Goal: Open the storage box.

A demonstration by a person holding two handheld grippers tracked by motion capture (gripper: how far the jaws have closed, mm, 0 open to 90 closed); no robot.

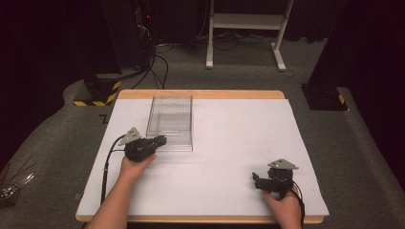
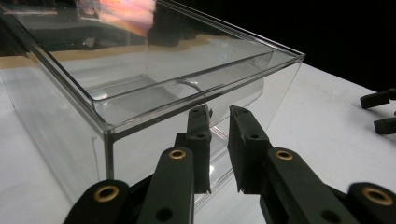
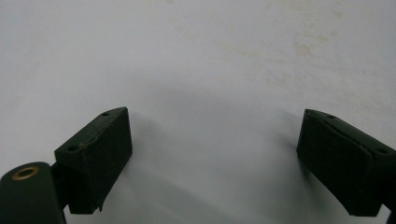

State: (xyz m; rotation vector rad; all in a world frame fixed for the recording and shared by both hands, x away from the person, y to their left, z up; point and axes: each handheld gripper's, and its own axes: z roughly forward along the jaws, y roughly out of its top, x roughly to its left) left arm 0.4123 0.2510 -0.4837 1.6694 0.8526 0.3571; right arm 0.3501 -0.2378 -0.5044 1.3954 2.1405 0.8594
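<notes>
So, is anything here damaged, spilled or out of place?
Nothing stands out. The clear box sits upright and empty on the table, with no visible cracks. The left gripper is at its near wall; the right gripper hangs open.

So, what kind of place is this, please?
Probably a lab or recording studio, not a home. A white work table stands on grey carpet, black curtains hang around it, cables run over the floor, and hazard-striped stand bases sit beside the table.

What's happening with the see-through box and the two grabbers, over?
Left gripper at the clear box, jaws nearly closed at its near wall, grip unclear. Right gripper open, over bare white table. Box empty, upright. Nothing in the way.
</notes>
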